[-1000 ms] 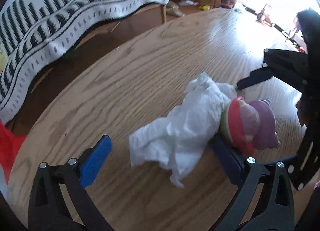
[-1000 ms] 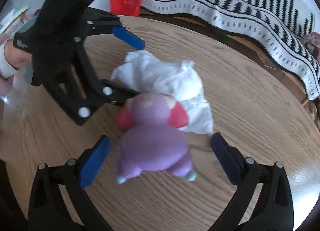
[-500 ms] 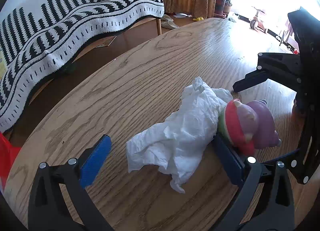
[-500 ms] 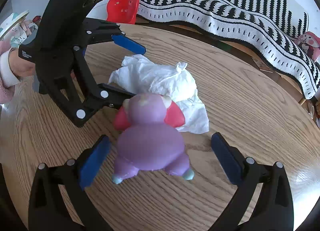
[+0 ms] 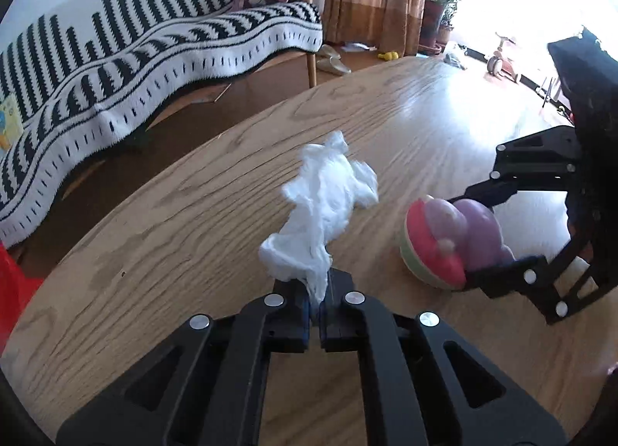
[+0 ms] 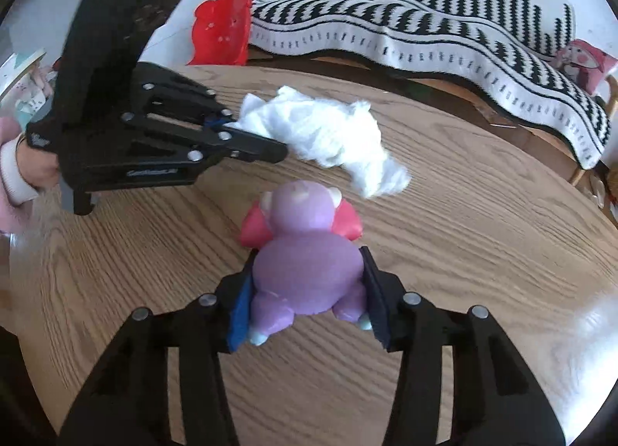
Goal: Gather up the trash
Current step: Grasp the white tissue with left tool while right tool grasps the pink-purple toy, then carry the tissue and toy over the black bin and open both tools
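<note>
Left wrist view: left gripper (image 5: 317, 305) jaws just closed, pinching crumpled tissue (image 5: 322, 210) at frame centre. Right gripper (image 6: 305, 301) jaws just narrowed, clamping purple toy figure (image 6: 305, 272). Lift tissue gently, clear of oak table (image 5: 154, 252).

Left gripper (image 5: 317, 308) now clamps the crumpled white tissue (image 5: 322, 214), right gripper (image 6: 307, 301) the purple-and-pink plush toy (image 6: 305, 252), both jaws having just closed.

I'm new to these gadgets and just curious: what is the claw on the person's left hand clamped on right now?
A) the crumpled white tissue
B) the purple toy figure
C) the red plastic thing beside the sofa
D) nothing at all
A: the left claw is pinched shut on a corner of the crumpled white tissue; the purple toy figure sits in the right claw.
</note>
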Motion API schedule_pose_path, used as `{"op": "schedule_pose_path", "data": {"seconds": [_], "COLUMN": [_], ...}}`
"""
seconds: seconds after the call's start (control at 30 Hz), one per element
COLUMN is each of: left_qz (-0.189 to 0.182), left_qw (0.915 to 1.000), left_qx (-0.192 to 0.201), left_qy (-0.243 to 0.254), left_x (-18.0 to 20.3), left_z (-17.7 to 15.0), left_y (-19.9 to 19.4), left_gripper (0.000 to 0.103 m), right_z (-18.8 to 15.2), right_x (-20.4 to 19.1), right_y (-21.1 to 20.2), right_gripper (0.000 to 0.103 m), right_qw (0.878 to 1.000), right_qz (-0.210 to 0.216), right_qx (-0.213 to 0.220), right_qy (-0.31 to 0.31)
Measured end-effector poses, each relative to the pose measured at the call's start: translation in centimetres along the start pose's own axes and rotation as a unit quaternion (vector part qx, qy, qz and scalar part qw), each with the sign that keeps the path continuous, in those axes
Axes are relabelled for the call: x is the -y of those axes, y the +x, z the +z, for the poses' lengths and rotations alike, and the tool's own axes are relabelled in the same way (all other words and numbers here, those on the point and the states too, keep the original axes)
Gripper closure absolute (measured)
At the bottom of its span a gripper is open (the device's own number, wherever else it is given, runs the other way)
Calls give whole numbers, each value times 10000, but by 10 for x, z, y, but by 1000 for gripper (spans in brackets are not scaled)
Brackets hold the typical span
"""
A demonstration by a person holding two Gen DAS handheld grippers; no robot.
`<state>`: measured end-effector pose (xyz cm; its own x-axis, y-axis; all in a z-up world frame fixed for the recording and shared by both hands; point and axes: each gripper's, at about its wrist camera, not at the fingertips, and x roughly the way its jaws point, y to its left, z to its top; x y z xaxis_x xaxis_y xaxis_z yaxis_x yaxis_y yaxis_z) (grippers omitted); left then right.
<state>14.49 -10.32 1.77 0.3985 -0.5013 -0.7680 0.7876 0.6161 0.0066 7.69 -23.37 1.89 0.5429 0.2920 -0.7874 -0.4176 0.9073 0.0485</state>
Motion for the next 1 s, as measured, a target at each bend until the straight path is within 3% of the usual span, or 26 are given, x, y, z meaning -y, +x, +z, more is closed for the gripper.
{"op": "schedule_pose_path", "data": {"seconds": [0.13, 0.33, 0.6, 0.77, 0.9, 1.0], "left_qz": [152, 409, 339, 153, -272, -834], "left_qw": [9998, 9985, 9958, 9934, 9933, 9914], "left_qx": [127, -42, 47, 247, 381, 343], "left_qy": [-49, 357, 854, 1108, 1061, 952], "left_x": [21, 76, 174, 260, 325, 387], "left_z": [0, -5, 2, 10, 15, 15], "left_y": [-29, -71, -123, -156, -166, -160], "left_gripper": [101, 101, 101, 101, 101, 101], "right_z": [-9, -27, -89, -156, -220, -267], "right_x": [5, 8, 8, 19, 27, 36], "right_y": [-32, -79, -188, -266, -326, -368], "right_gripper": [55, 55, 55, 55, 54, 54], "right_qw": [9989, 9958, 9890, 9784, 9630, 9471], "right_qz": [-147, -202, -564, -876, -1187, -1449], "right_qx": [214, 344, 759, 1011, 1291, 1473], "right_qy": [399, 826, 1139, 1575, 2048, 2454]}}
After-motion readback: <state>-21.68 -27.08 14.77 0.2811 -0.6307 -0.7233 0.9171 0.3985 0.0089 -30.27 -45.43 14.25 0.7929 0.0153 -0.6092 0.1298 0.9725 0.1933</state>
